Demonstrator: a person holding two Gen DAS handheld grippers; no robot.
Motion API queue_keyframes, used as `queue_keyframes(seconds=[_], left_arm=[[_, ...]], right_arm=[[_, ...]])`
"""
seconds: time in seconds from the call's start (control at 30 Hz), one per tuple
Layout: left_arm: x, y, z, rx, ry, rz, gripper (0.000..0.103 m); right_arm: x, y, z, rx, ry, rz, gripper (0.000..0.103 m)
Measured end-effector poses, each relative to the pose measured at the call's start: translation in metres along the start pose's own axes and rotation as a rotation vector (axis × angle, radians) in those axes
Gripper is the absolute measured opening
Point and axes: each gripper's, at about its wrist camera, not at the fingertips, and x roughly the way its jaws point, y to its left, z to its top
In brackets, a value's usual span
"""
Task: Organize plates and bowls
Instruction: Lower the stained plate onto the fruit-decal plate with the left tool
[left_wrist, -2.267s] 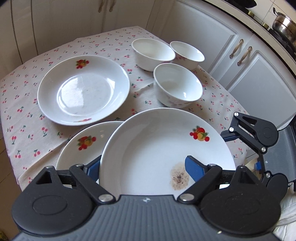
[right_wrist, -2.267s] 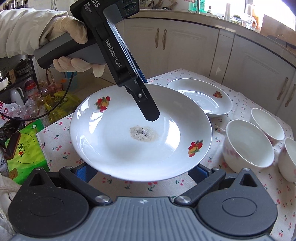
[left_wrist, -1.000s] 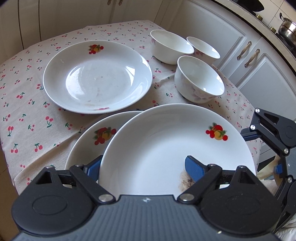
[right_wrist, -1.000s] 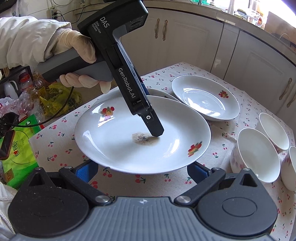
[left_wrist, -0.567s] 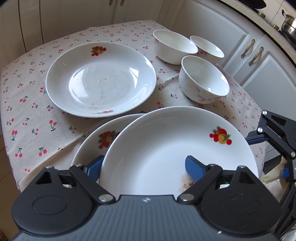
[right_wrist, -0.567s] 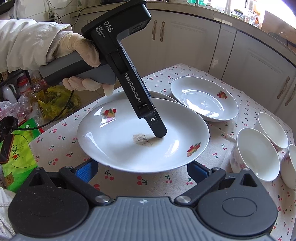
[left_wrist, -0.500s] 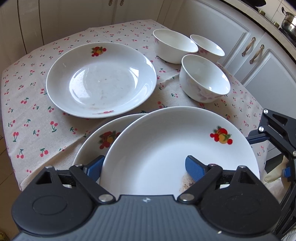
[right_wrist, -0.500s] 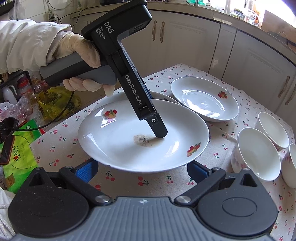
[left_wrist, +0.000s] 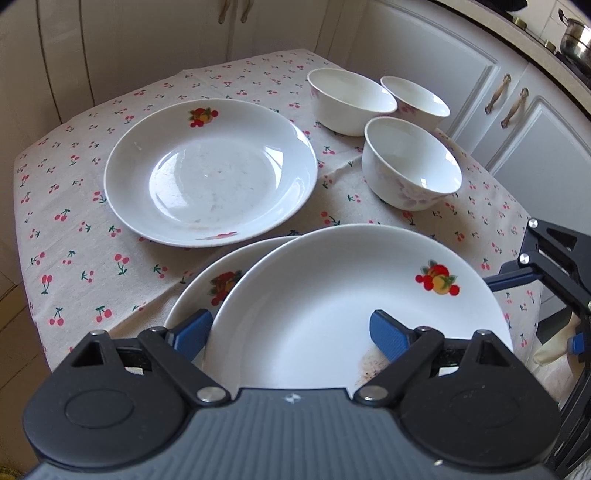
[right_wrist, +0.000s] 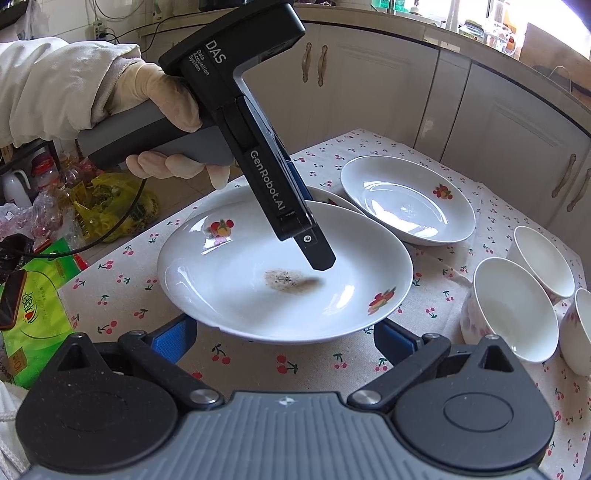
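Observation:
My left gripper (left_wrist: 288, 332) is shut on the near rim of a white fruit-print plate (left_wrist: 332, 306) with a brown stain, one finger above the rim and one below. The plate hangs just over a second plate (left_wrist: 207, 284) on the cloth. In the right wrist view the held plate (right_wrist: 240, 288) is low over that lower plate (right_wrist: 328, 197), with the left gripper (right_wrist: 314, 254) reaching into it. My right gripper (right_wrist: 284, 339) is open and empty, just in front of the plate's edge. A third plate (left_wrist: 210, 170) and three white bowls, the nearest (left_wrist: 412, 162), stand beyond.
A cherry-print cloth (left_wrist: 74, 221) covers the small table. White cabinets (left_wrist: 443, 62) ring the table at the back and right. Bags and clutter (right_wrist: 44, 258) lie on the floor at the left in the right wrist view.
The left gripper has lowered the stained plate toward the plate beneath it. The right gripper has backed off slightly and stays open.

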Motion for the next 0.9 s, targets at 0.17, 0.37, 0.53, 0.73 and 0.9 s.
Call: queue_keyframes(seconds=[0.17,0.37,0.53,0.73,0.9], left_arm=[[-0.004,0.004,-0.001,-0.007,-0.012,0.003,0.091],[-0.006,0.003,-0.003,-0.007,-0.022,0.007,0.091],[-0.008,0.003,-0.006,-0.001,-0.026,0.013,0.091],[-0.011,0.003,-0.008,-0.007,-0.037,0.018,0.091],[-0.014,0.005,-0.008,-0.012,-0.050,0.021,0.092]], right_arm=[[0.001,0.003,0.001,-0.011,0.003,-0.004,0.103],[0.003,0.003,0.002,-0.012,0.011,-0.015,0.103],[0.005,0.001,0.001,-0.003,0.022,-0.026,0.103],[0.004,0.000,-0.001,0.009,0.029,-0.043,0.103],[0.004,-0.003,-0.001,0.021,0.033,-0.047,0.103]])
